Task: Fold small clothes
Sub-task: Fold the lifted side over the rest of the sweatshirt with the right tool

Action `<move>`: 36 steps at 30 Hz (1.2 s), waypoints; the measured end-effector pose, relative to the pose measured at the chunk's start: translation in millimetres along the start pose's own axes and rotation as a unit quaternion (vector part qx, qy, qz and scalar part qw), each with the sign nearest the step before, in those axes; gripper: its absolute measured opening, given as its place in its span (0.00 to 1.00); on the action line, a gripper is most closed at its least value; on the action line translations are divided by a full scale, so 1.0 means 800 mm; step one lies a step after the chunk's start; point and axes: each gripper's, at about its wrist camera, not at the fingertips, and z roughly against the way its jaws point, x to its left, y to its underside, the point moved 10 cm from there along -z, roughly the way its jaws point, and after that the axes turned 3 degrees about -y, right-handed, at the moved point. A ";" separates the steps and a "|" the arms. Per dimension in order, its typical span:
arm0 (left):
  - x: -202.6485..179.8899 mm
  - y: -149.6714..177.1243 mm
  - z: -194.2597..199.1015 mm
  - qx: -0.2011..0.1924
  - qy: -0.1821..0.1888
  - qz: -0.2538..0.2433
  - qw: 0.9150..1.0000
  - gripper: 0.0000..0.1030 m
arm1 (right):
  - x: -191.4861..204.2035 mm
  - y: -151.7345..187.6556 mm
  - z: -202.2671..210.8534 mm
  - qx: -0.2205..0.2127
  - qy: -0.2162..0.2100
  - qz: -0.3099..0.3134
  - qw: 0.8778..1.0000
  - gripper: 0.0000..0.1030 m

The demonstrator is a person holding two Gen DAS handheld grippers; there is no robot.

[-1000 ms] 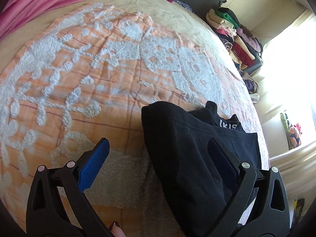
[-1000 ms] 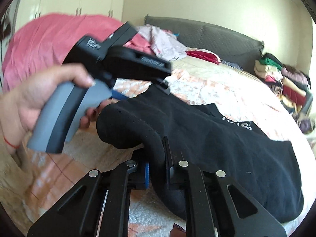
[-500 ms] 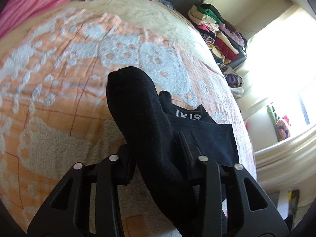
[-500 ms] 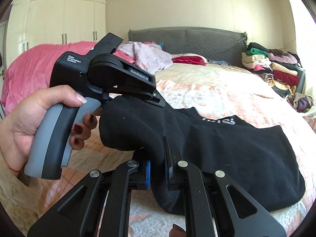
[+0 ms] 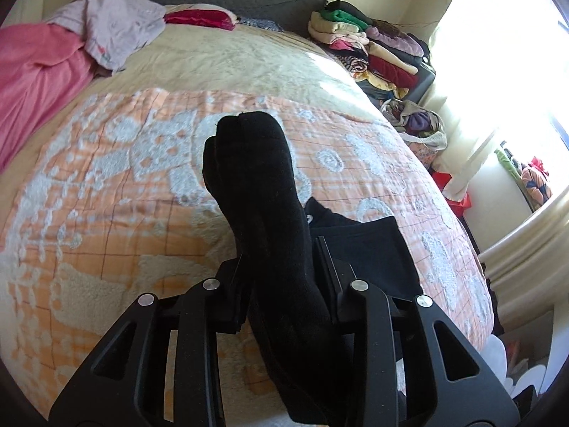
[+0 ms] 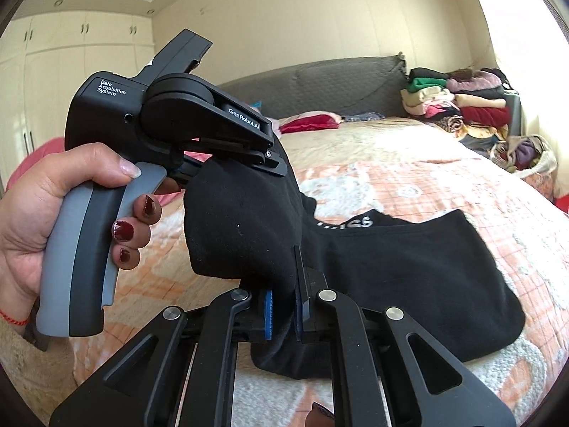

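A black sock (image 5: 256, 185) is held up above the orange-and-white bedspread (image 5: 106, 178). My left gripper (image 5: 281, 270) is shut on it, and its toe sticks up past the fingers. My right gripper (image 6: 284, 302) is shut on the same black sock (image 6: 242, 227) lower down. The left gripper's body (image 6: 170, 124), held by a hand, shows in the right wrist view just above the sock. More black clothing (image 6: 409, 267) with white lettering lies flat on the bed to the right, also seen in the left wrist view (image 5: 370, 249).
A pink blanket (image 5: 35, 78) and loose light clothes (image 5: 113, 28) lie at the bed's far left. A stack of folded clothes (image 5: 370, 46) stands at the far right by the grey headboard (image 6: 320, 85). A bright window is to the right.
My left gripper went from open to shut on the sock, then both grippers lifted it off the bed. The right gripper stayed shut on it.
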 end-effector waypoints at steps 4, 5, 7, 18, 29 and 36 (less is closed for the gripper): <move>-0.027 -0.002 -0.005 -0.001 0.002 -0.016 1.000 0.24 | -0.017 -0.001 0.016 -0.007 0.007 -0.013 1.000 0.07; -0.031 -0.001 -0.006 0.000 0.002 -0.017 1.000 0.24 | -0.023 -0.002 0.021 -0.009 0.009 -0.017 1.000 0.07; -0.045 0.001 -0.008 0.001 0.004 -0.022 1.000 0.24 | -0.032 -0.001 0.028 -0.012 0.013 -0.025 1.000 0.07; -0.095 0.009 -0.034 0.015 0.005 -0.036 0.999 0.24 | -0.068 0.012 0.048 -0.013 0.024 -0.058 0.998 0.07; -0.131 0.026 -0.072 0.040 0.003 -0.046 0.998 0.24 | -0.104 0.030 0.053 0.004 0.025 -0.098 0.995 0.07; -0.154 0.038 -0.103 0.058 -0.002 -0.053 0.997 0.24 | -0.129 0.048 0.053 0.017 0.026 -0.135 0.990 0.07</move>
